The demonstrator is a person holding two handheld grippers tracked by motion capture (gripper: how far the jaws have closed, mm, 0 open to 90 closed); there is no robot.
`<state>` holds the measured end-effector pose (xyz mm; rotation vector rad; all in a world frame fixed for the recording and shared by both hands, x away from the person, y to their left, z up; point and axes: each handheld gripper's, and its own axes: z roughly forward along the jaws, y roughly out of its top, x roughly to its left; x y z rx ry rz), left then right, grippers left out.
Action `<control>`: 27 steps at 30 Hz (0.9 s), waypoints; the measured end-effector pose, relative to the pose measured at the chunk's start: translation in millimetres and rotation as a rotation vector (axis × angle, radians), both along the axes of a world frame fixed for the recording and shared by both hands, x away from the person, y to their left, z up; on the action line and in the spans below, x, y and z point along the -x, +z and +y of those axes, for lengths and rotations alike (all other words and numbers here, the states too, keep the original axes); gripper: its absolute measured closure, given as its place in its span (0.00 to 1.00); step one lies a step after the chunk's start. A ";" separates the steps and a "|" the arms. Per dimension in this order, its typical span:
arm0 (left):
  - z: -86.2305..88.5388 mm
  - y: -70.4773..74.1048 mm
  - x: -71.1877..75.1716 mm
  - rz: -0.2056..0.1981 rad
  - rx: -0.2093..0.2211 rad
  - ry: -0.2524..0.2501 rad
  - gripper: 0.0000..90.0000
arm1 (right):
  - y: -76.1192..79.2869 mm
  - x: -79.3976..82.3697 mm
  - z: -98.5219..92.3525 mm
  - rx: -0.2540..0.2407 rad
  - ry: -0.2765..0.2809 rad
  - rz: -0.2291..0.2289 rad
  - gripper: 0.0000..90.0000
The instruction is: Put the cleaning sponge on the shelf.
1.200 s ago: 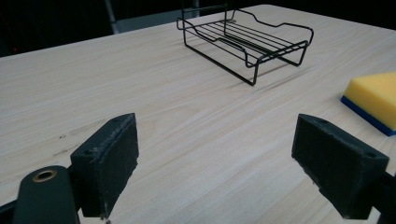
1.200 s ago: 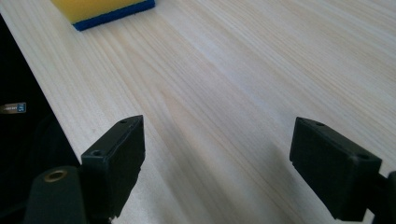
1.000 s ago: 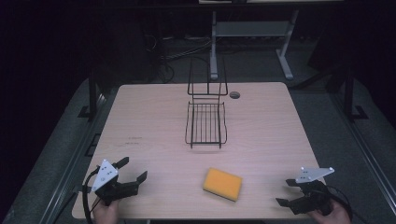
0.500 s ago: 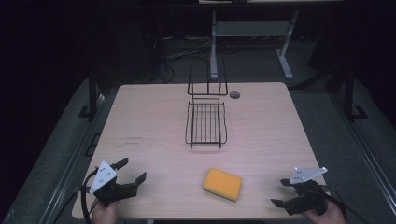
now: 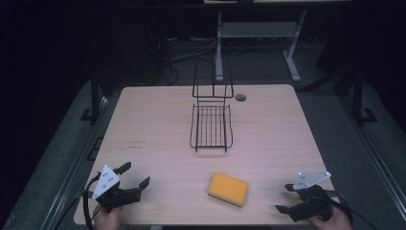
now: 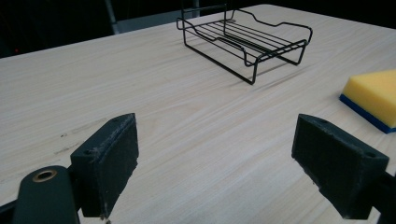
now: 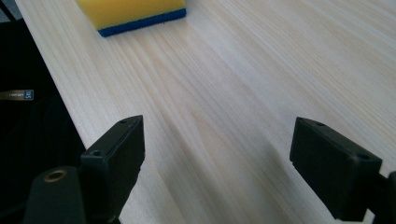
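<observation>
A: Since the frame a second before, your right gripper (image 5: 288,198) had slid a little back toward the table's (image 5: 158,120) near edge, and your left gripper (image 5: 135,175) had also eased slightly nearer that edge. The sponge (image 5: 228,189) and the rack (image 5: 211,125) had not shifted.

B: How did you have the jaws?

A: Both pairs were spread wide with nothing between them. In the left gripper view your left gripper (image 6: 215,163) showed bare wood between its pads, and the same held for your right gripper (image 7: 217,161) in the right gripper view.

B: Where was the sponge?

A: It lay flat on the table, yellow side up and blue layer underneath, well on your side of the rack and slightly to the rack's right. In the left gripper view the sponge (image 6: 373,95) sat off to the right, beyond the right jaw, with the rack (image 6: 245,39) farther ahead. In the right gripper view the sponge (image 7: 133,11) lay at the top left, well apart from the jaws.

B: And your grippers against the sponge?

A: You held one on either side of it, both well apart from it. The left one sat to its left, the right one to its right and a touch nearer the table's edge. The rack stood empty, its tall wire back at the far end.
</observation>
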<state>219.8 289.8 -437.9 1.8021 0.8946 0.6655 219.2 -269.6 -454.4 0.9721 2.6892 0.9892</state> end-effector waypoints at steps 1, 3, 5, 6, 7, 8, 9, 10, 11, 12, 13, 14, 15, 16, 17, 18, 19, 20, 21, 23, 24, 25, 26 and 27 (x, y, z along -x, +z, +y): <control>0.0 0.0 0.0 0.000 0.001 -0.001 0.16 | 0.6 -0.2 0.9 -0.006 0.001 0.000 0.20; 0.3 -0.2 -0.3 0.003 0.001 -0.001 0.16 | 0.6 -0.6 1.8 -0.005 0.007 -0.003 0.20; 0.3 -0.3 -0.5 0.004 0.001 0.001 0.16 | 0.6 -0.7 2.3 -0.003 0.010 0.000 0.19; 0.4 -0.4 -0.5 0.004 0.000 0.003 0.16 | 0.2 -1.2 3.6 -0.005 0.015 0.003 0.19; 0.6 -0.5 -0.5 0.002 0.000 0.002 0.16 | 0.2 -1.2 3.6 -0.005 0.015 0.003 0.19; 0.8 -0.3 -0.5 0.002 0.000 0.001 0.16 | 0.3 -1.6 4.4 -0.002 0.018 0.006 0.19; 0.8 -0.2 -0.4 0.001 0.000 0.001 0.16 | 0.6 -1.6 6.1 0.004 0.023 0.002 0.19; 0.8 -0.2 -0.4 0.000 0.001 0.000 0.16 | 0.6 -1.6 6.1 0.004 0.023 0.002 0.19; 0.8 -0.3 -0.4 0.000 0.001 0.000 0.16 | 1.2 -1.1 7.3 0.007 0.029 -0.001 0.20; 0.4 -0.3 -0.4 0.004 -0.001 0.000 0.16 | 1.3 -0.9 7.7 0.009 0.028 -0.001 0.20; 0.4 -0.3 -0.4 0.004 -0.001 0.000 0.16 | 1.3 -0.9 7.7 0.009 0.028 -0.001 0.20; 0.2 0.0 -0.1 -0.001 -0.001 -0.001 0.16 | 0.8 -0.5 8.3 0.011 0.028 0.003 0.19; 0.2 0.0 -0.1 -0.001 -0.001 -0.001 0.16 | 0.8 -0.5 8.3 0.011 0.028 0.003 0.19; 0.1 0.2 0.2 -0.004 0.001 -0.003 0.16 | 0.6 -0.3 8.4 0.012 0.032 0.001 0.19; 0.0 0.3 0.5 -0.005 0.003 -0.003 0.16 | 0.8 0.2 8.8 0.012 0.033 0.002 0.19; -0.2 0.5 0.7 -0.004 0.003 -0.002 0.16 | 1.4 0.2 9.6 0.012 0.033 0.000 0.20; -0.2 0.5 0.7 -0.004 0.003 -0.002 0.16 | 1.6 0.0 10.2 0.009 0.035 0.000 0.19; -0.3 0.5 0.7 -0.004 0.003 -0.002 0.16 | 1.6 0.0 10.2 0.009 0.035 0.000 0.19; -0.5 0.4 0.7 -0.004 0.002 -0.003 0.16 | 1.9 -0.2 11.0 0.009 0.039 -0.001 0.20; -1.5 0.4 0.7 -0.002 -0.005 -0.003 0.16 | 3.2 -0.4 14.1 0.013 0.049 -0.006 0.19; -2.0 0.3 0.7 -0.005 -0.008 -0.002 0.16 | 3.8 -0.4 15.3 0.019 0.050 -0.007 0.19; -2.0 0.3 0.7 -0.005 -0.008 -0.002 0.16 | 3.8 -0.4 15.3 0.019 0.050 -0.007 0.19; -2.2 0.4 0.7 -0.005 -0.011 -0.003 0.16 | 4.7 -0.5 18.2 0.017 0.059 -0.009 0.19; -2.3 0.3 0.5 -0.006 -0.012 -0.004 0.16 | 4.7 -0.5 18.2 0.017 0.059 -0.009 0.19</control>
